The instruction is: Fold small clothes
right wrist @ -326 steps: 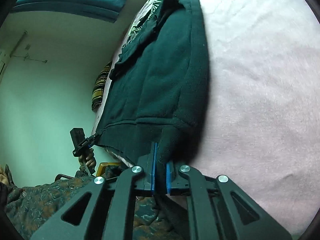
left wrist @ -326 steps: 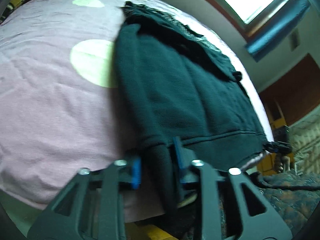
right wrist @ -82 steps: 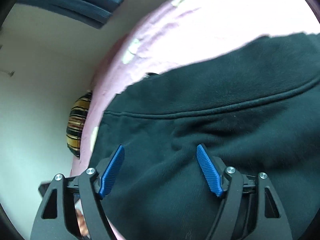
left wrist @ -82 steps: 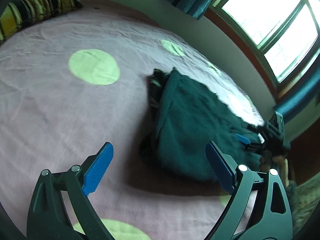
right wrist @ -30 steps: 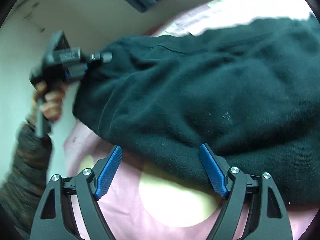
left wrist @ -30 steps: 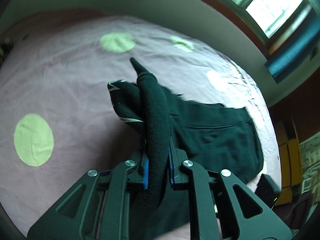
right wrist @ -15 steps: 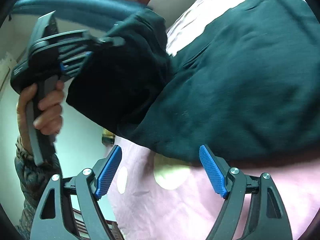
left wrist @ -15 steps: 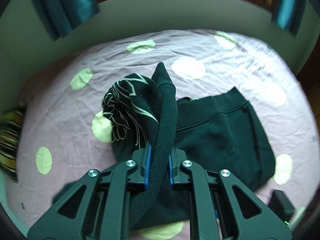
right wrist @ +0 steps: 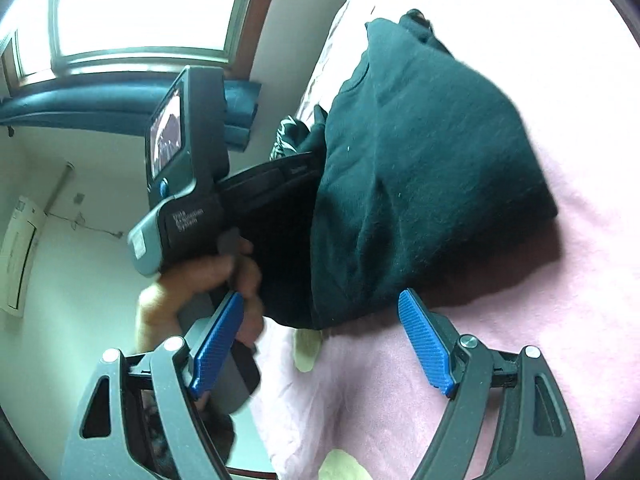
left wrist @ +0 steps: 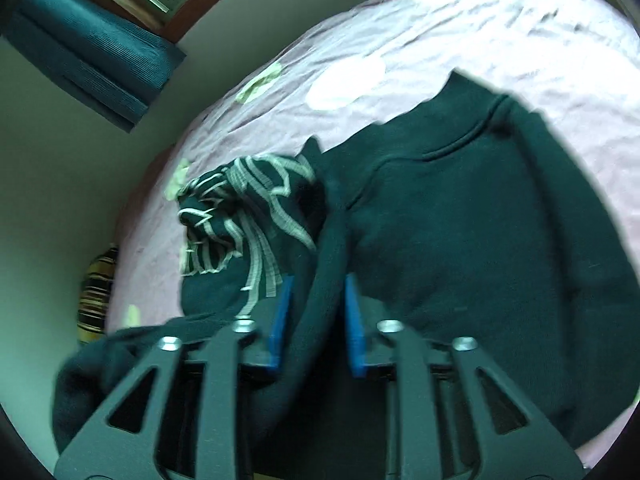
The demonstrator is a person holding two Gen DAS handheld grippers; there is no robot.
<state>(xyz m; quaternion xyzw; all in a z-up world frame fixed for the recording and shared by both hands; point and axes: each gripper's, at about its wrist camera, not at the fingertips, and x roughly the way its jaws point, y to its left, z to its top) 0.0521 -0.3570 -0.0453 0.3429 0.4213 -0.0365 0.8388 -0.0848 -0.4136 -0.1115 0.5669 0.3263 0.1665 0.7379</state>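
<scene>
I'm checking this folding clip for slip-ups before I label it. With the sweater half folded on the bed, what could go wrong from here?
1. The left gripper has just been opening, yet a fold of the dark green sweater sits between its jaws, so pulling away may drag the fold open.
2. The striped part lies bunched at the sweater's edge and may stay a lump.
3. The right gripper is open over the pink sheet, holding nothing down.

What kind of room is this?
Most likely a bedroom. A dark green fleece sweatshirt lies on a wide bed with a pink sheet dotted in pale green, a striped pillow sits at its edge, and teal curtains hang by a window.
</scene>
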